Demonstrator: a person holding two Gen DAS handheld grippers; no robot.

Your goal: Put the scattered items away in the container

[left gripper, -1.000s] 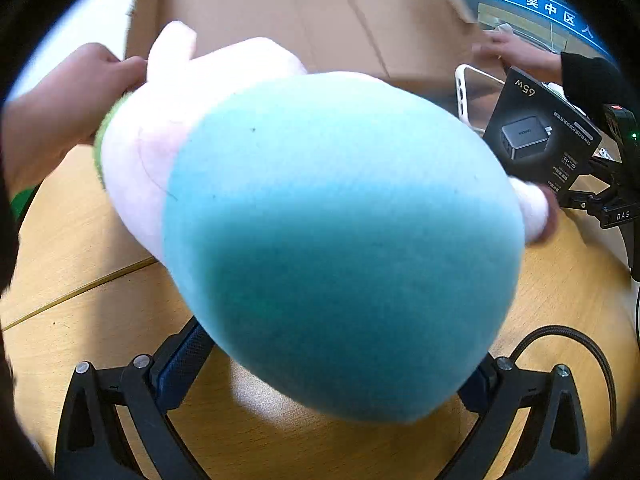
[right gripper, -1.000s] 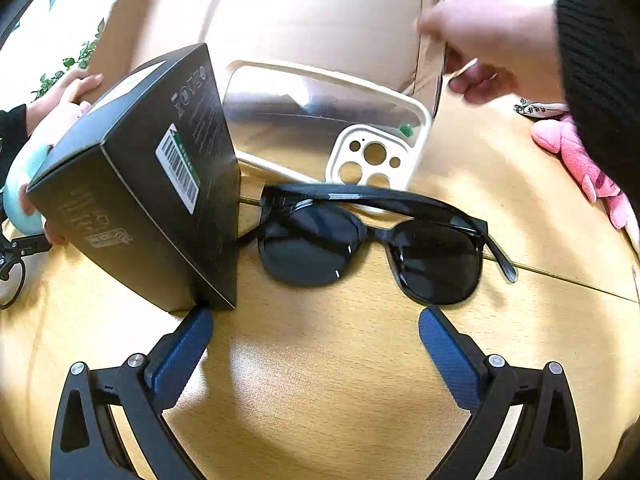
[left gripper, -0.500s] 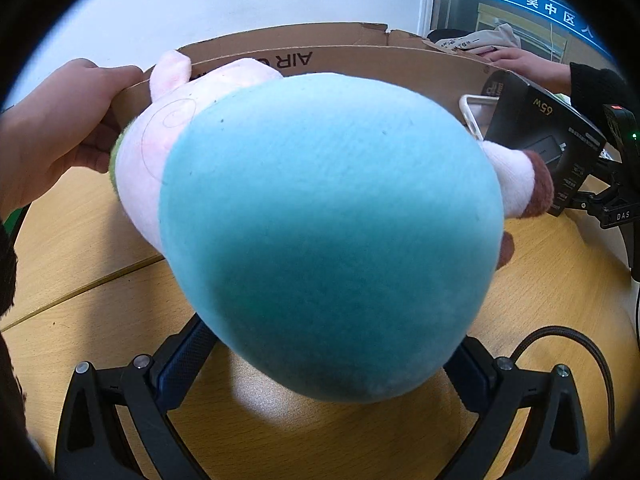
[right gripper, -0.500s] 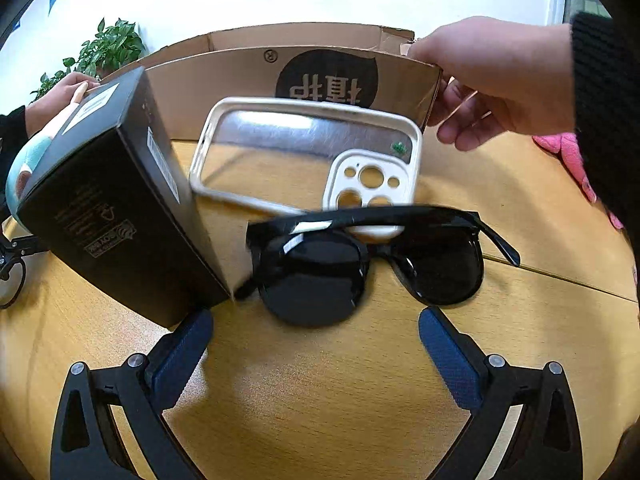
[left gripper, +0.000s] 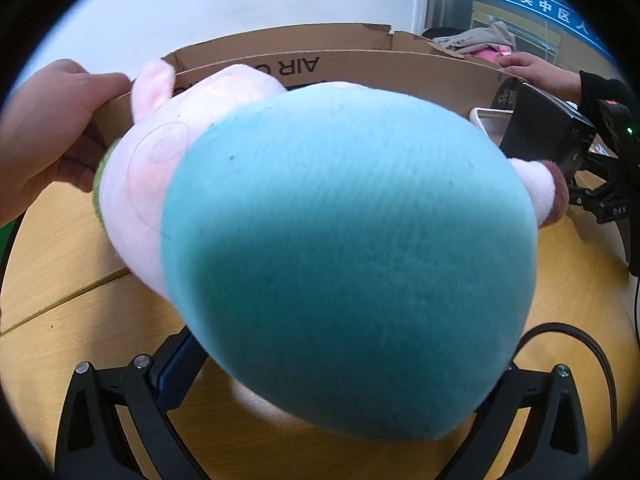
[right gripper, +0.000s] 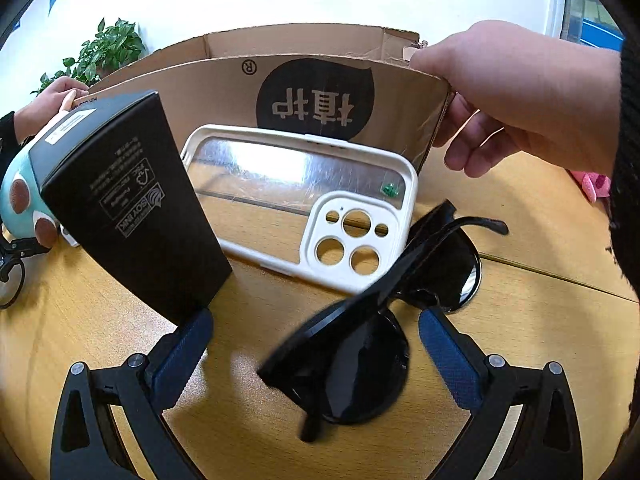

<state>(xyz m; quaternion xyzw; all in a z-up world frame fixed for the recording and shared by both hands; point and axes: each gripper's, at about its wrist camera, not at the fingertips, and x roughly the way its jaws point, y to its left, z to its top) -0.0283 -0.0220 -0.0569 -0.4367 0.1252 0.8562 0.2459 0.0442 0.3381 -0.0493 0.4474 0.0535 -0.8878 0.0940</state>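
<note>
A big plush pig with a teal body (left gripper: 344, 216) fills the left wrist view, lying between the fingers of my left gripper (left gripper: 340, 364); the jaws stand wide, whether they press it is hidden. The cardboard box (left gripper: 360, 64) stands behind it. In the right wrist view my right gripper (right gripper: 316, 344) is open; black sunglasses (right gripper: 360, 352) lie tilted between its fingers on the table. A black charger box (right gripper: 128, 208) and a white phone case (right gripper: 304, 208) lean in front of the cardboard box (right gripper: 224, 80).
Bare hands hold the box at its left end (left gripper: 52, 132) and right end (right gripper: 516, 92). A pink plush (right gripper: 592, 184) lies at the right. A black cable (left gripper: 580, 344) runs on the wooden table (right gripper: 540, 312). A plant (right gripper: 104, 52) stands behind.
The box has tipped upright from lying open toward me. The sunglasses slid and rotated toward my right gripper. The plush and both grippers stayed about where they were.
</note>
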